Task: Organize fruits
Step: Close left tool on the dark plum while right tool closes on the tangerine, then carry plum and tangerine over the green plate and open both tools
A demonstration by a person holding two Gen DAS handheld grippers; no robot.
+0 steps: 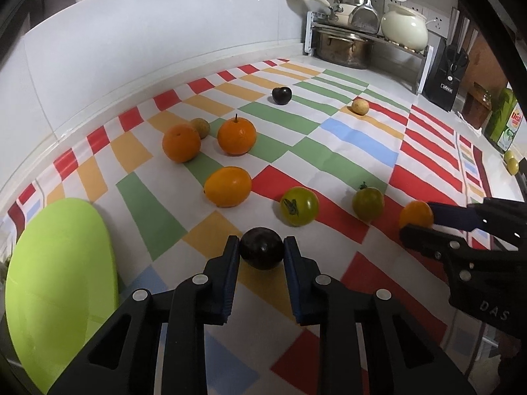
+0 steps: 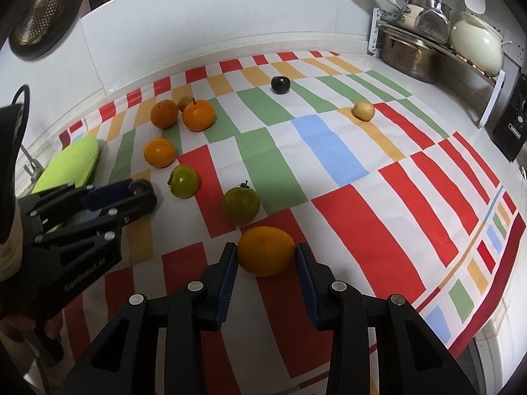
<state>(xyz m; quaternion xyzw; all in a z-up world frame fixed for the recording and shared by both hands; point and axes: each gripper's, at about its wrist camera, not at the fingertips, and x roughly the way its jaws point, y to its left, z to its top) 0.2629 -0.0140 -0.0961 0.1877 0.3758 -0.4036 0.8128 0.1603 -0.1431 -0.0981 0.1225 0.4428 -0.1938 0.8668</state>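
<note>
1. Gripping two fruits at once is the step in hand: the left gripper (image 1: 262, 247) has its jaws pressed on a dark plum (image 1: 262, 251), and the right gripper (image 2: 266, 253) has its jaws pressed on a small orange fruit (image 2: 266, 250).
2. Both fruits still sit on the checked cloth (image 2: 329, 151) over the worktop, each at 6 o'clock in its own wrist view; in the left view the orange fruit shows at 3 o'clock.
3. Round fruit can squirt out of flat pads, so lift straight up and keep each contact across the widest part.
4. The plum looks soft; I judge a gentle squeeze enough, since harder pressure may bruise it.
5. Loose fruit lies close by: two green tomatoes (image 1: 299, 205) (image 1: 368, 203) between the grippers, and three oranges (image 1: 228, 186) (image 1: 181, 143) (image 1: 236, 138) at 12 o'clock of the plum. Raise both fruits clear before swinging sideways.
6. A green board (image 1: 59, 283) lies at 9 o'clock in the left view; whether it is the sorting place I cannot tell.
7. A second plum (image 1: 282, 95) and a pale fruit (image 1: 359, 106) sit farther back, well apart.
</note>
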